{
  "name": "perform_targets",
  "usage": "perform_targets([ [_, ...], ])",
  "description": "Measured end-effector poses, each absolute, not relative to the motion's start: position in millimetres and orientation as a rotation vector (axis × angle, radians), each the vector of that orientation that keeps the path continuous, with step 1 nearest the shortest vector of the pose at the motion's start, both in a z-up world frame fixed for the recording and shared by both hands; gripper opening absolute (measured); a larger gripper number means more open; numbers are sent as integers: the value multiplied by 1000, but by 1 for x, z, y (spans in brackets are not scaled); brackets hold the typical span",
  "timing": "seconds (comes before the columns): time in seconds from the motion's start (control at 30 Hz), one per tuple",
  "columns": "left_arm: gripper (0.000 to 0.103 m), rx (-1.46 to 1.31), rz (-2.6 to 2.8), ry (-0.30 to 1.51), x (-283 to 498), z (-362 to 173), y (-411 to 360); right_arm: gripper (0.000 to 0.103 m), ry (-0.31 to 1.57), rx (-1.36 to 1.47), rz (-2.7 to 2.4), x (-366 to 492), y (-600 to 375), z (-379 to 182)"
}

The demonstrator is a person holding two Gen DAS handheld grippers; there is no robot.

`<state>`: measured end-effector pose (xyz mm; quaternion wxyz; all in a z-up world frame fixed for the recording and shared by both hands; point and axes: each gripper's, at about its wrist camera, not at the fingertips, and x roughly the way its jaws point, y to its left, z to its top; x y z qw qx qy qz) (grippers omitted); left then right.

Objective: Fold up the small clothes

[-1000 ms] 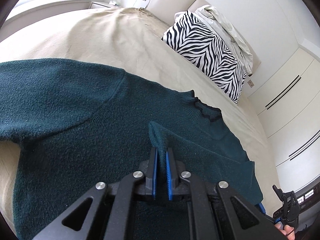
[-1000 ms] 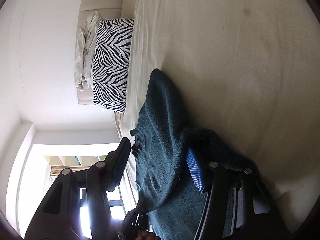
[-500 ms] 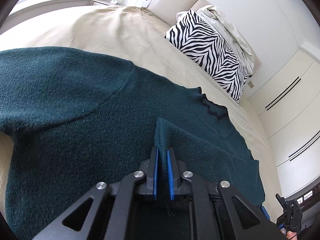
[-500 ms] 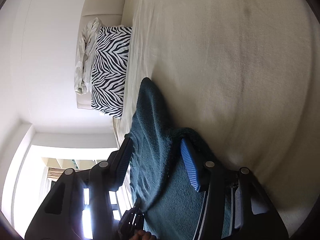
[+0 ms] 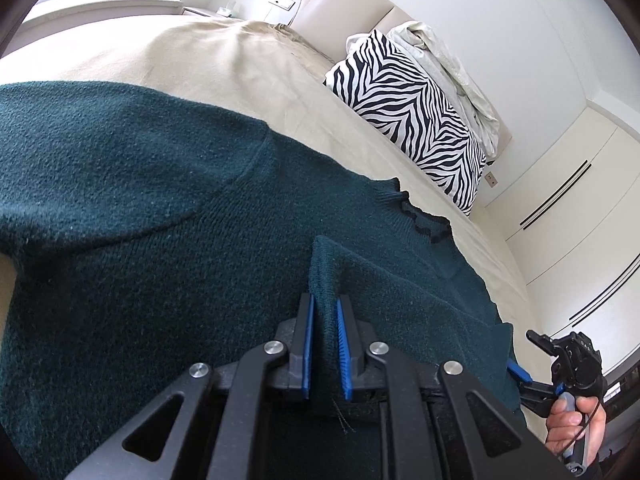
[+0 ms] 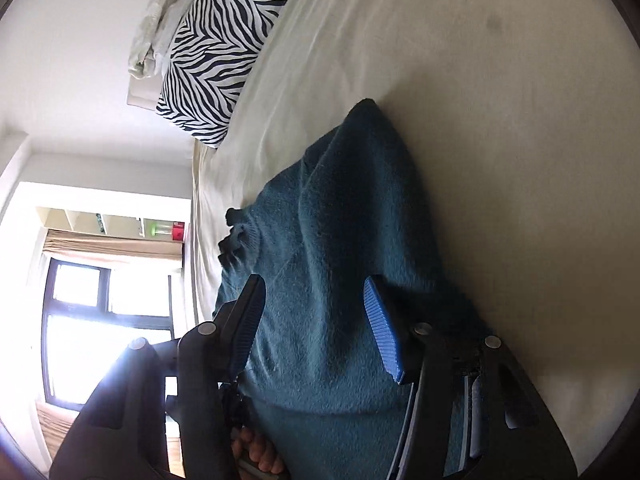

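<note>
A dark green sweater (image 5: 160,208) lies spread on a beige bed (image 5: 224,64). The left gripper (image 5: 325,340) pinches a raised fold of its knit between nearly closed fingers, while the right gripper (image 6: 316,320) (fingers spread wide) straddles the sweater near a zebra-print pillow (image 6: 224,32).

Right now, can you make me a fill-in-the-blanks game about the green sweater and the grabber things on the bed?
1. The left gripper is pinching a fold of the dark green ____.
2. The right gripper has its fingers ____, with sweater between them but not squeezed.
3. The pillow by the headboard has black and white ____ stripes.
4. The sweater lies on a beige ____.

Missing words: sweater; open; zebra; bed
</note>
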<state>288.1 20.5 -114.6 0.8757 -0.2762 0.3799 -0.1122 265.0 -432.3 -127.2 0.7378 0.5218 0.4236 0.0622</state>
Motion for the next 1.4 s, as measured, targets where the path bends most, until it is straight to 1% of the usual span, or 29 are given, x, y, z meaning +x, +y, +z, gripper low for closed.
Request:
perform_targets([
  [0.1,15,-583,-239,786,289,-116,21,50,873,1181,151,284,-452,-128],
  [0.13,15,-586,-241,784,288,-116,21,51,863,1196,154,290,-459,-129],
  [0.23,15,-587,-242,779,288,-116,21,52,882,1222,165,302,-473,-137],
  [0.33,15,-591,-243,778,288,-115,21,52,894,1176,195,298,-464,-134],
  [0.5,15,-613,-253,778,285,-114,25,52,901,1164,268,254,-448,-134],
  [0.73,16,-643,-264,799,271,-109,36,52,897,1119,232,175,-449,-122],
  [0.77,17,-636,-262,805,267,-105,37,52,894,1114,205,160,-450,-118],
  [0.8,24,-632,-257,805,260,-100,41,54,888,1108,187,146,-451,-114],
  [0.83,34,-631,-248,796,251,-95,45,54,879,1107,184,134,-449,-111],
  [0.87,40,-632,-234,784,240,-89,52,54,875,1108,191,121,-447,-108],
  [0.9,53,-632,-217,767,229,-81,60,54,874,1106,203,110,-443,-106],
  [0.93,61,-635,-203,742,216,-73,71,54,875,1101,213,100,-438,-103],
  [1.03,70,-690,-135,646,175,-52,126,54,874,1103,236,75,-420,-99],
  [1.1,76,-772,-30,605,150,-51,178,54,870,1125,255,63,-407,-98],
  [1.27,76,-1083,216,571,105,-84,305,54,858,1123,339,63,-364,-84],
  [1.4,76,-1310,231,494,89,-106,354,54,811,1174,374,77,-344,-72],
])
